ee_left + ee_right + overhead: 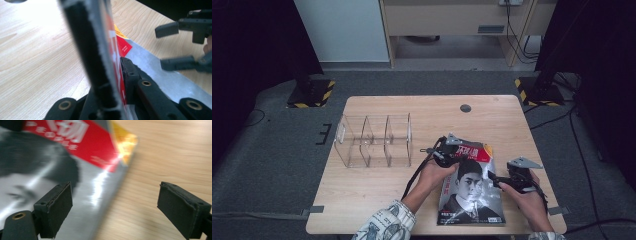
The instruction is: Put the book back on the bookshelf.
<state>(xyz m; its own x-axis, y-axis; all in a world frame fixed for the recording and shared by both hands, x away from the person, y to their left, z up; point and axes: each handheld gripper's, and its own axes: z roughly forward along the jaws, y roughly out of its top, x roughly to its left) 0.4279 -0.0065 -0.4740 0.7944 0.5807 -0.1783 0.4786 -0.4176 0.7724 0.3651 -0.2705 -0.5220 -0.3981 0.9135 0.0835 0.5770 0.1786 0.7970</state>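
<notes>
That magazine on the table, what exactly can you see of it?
The magazine is glossy, with a red title band, a yellow top corner and a portrait in dark clothes on a silvery cover. It lies at the near edge of the wooden table, its top end lifted slightly. The left gripper is clamped on its top left edge; the right gripper is open at its right edge.

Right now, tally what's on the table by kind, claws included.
Glossy magazine with a red masthead and a portrait cover: 1
Clear plastic three-compartment organiser: 1
Black two-jaw claws: 2, the left claw shut on the magazine, the right claw open beside its edge
Total: 4
</notes>
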